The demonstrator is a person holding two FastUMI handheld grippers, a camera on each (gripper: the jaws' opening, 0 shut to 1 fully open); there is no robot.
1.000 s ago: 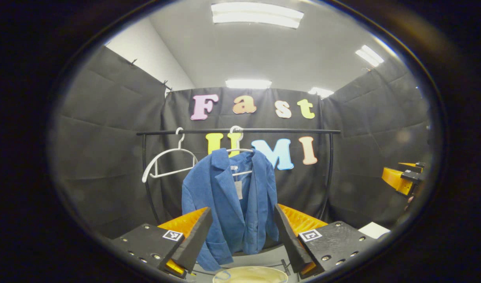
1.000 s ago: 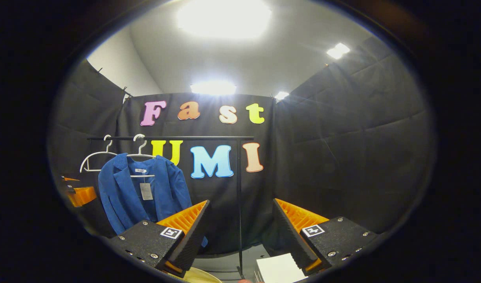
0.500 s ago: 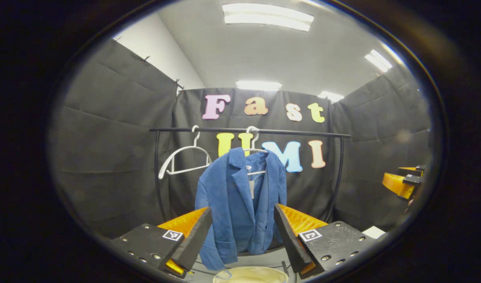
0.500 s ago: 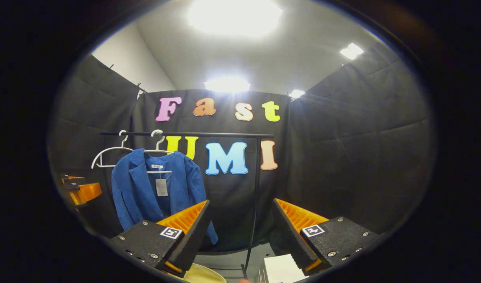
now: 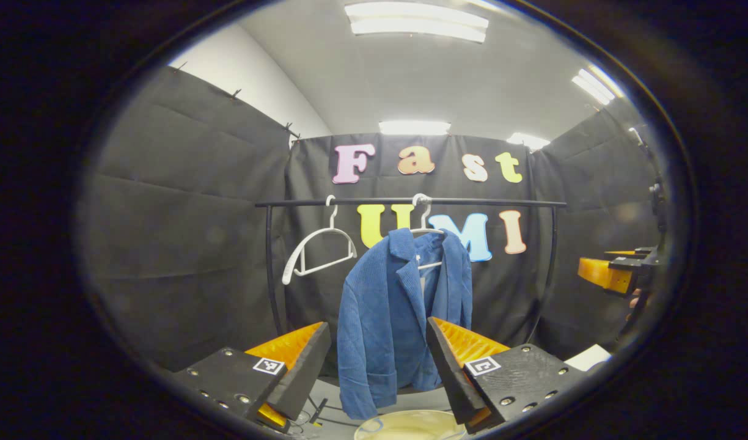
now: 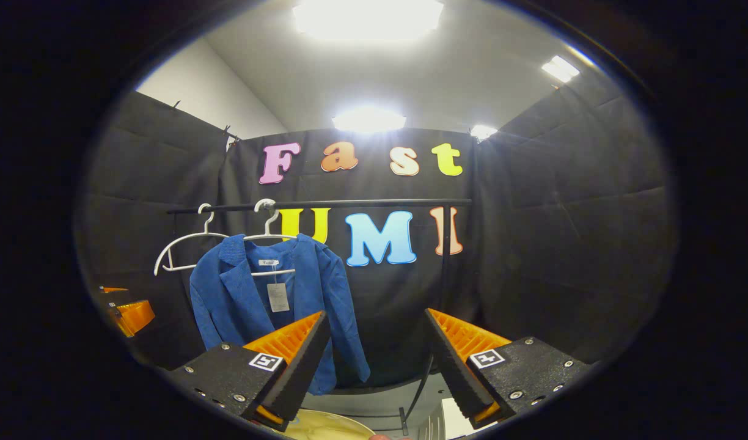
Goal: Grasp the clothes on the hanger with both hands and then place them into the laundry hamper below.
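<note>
A blue jacket hangs on a white hanger from a black rail; in the right gripper view the blue jacket hangs left of centre. My left gripper is open, well short of the jacket, which shows between its fingers. My right gripper is open too, with the jacket behind its left finger. The right gripper also appears at the far right of the left gripper view. The pale rim of the hamper lies below the jacket.
An empty white hanger hangs on the rail left of the jacket. The rack's black uprights stand at both ends. A white box sits low on the right. Black cloth walls close in on all sides.
Both views have swung left, so the rack and jacket have slid rightward in each. The jacket still hangs untouched; both grippers stay open.
</note>
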